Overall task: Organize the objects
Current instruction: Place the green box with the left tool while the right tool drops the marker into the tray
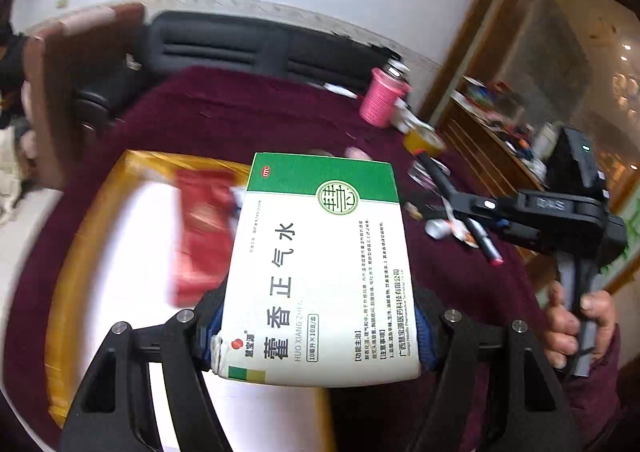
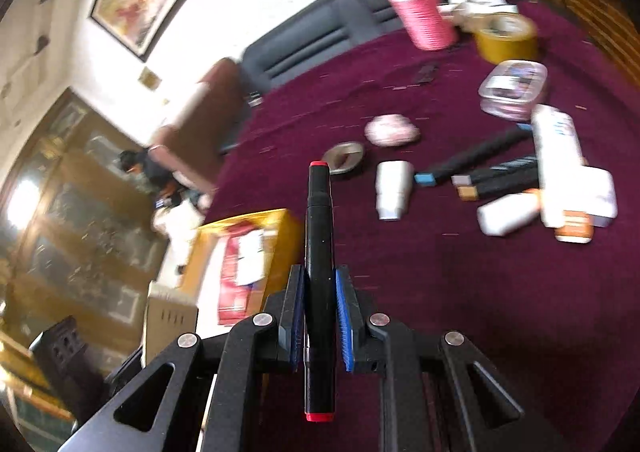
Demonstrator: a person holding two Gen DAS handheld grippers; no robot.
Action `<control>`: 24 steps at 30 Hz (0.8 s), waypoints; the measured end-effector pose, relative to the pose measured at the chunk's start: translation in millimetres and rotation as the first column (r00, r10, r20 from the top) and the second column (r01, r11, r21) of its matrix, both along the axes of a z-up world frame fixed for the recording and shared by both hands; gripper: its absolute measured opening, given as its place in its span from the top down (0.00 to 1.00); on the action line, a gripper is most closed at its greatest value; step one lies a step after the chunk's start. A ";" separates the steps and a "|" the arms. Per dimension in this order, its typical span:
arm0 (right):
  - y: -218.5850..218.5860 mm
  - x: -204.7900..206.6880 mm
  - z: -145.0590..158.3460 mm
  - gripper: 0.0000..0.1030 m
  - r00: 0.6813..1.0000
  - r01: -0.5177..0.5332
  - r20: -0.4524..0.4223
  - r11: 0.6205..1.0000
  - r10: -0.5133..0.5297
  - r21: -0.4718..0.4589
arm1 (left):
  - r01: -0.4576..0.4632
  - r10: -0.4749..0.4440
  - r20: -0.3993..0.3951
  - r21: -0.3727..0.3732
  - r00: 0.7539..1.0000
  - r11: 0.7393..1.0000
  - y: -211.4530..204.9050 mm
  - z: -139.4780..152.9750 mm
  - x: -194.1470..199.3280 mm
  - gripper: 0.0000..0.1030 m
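Fingers, left gripper (image 1: 316,336): blue pads set wide apart, clamped on the two sides of a white-and-green medicine box (image 1: 320,268), which fills the centre of the left wrist view, above the yellow box (image 1: 80,252) at lower left.
Fingers, right gripper (image 2: 320,316): nearly together, pinching a black marker (image 2: 319,252) with red ends, upright at centre of the right wrist view.
Yellow box: open, red packet (image 2: 236,272) inside; left of centre in the right view.
Maroon tablecloth (image 2: 480,312): carries a pink cup (image 2: 424,18) at upper right, yellow tape roll (image 2: 506,38) beside it, a clear lidded tub (image 2: 514,90), further markers (image 2: 476,156) and white bottles (image 2: 394,188) at right.
Person's hand (image 1: 576,324): grips the right tool's handle, right edge of the left view.
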State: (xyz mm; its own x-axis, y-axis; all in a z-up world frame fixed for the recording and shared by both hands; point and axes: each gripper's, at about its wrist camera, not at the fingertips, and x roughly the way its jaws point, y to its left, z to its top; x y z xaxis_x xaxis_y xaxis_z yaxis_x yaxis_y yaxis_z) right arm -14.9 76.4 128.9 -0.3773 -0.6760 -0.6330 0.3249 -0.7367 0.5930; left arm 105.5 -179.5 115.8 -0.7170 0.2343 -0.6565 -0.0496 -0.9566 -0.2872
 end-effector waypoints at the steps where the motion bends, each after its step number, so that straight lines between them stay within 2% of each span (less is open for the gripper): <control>1: -12.8 0.1 5.9 0.84 1.000 -0.025 0.000 1.000 0.025 -0.015 | -0.028 0.028 -0.009 -0.033 1.000 0.999 -14.1 7.2 0.9 0.31; 6: -87.4 -5.8 30.9 0.84 0.988 -0.146 0.023 0.982 0.150 -0.117 | -0.112 0.110 -0.017 -0.149 0.994 0.983 -60.4 18.8 -12.4 0.31; 10: -146.2 -17.4 26.3 0.83 0.976 -0.202 0.057 0.971 0.210 -0.124 | -0.145 0.153 0.021 -0.214 0.988 0.966 -87.4 3.7 -40.5 0.31; 15: -206.6 -36.9 -21.5 0.83 0.958 -0.215 0.168 0.971 0.230 -0.103 | -0.146 0.169 0.104 -0.205 0.980 0.968 -108.1 -33.9 -69.5 0.31; 20: -242.8 -53.4 -71.6 0.83 0.939 -0.208 0.265 0.976 0.219 -0.067 | -0.150 0.181 0.172 -0.179 0.968 0.972 -125.2 -68.1 -83.2 0.31; 24: -260.3 -63.6 -91.4 0.83 0.935 -0.210 0.288 0.977 0.208 -0.025 | -0.149 0.180 0.166 -0.184 0.969 0.972 -126.0 -74.8 -90.2 0.30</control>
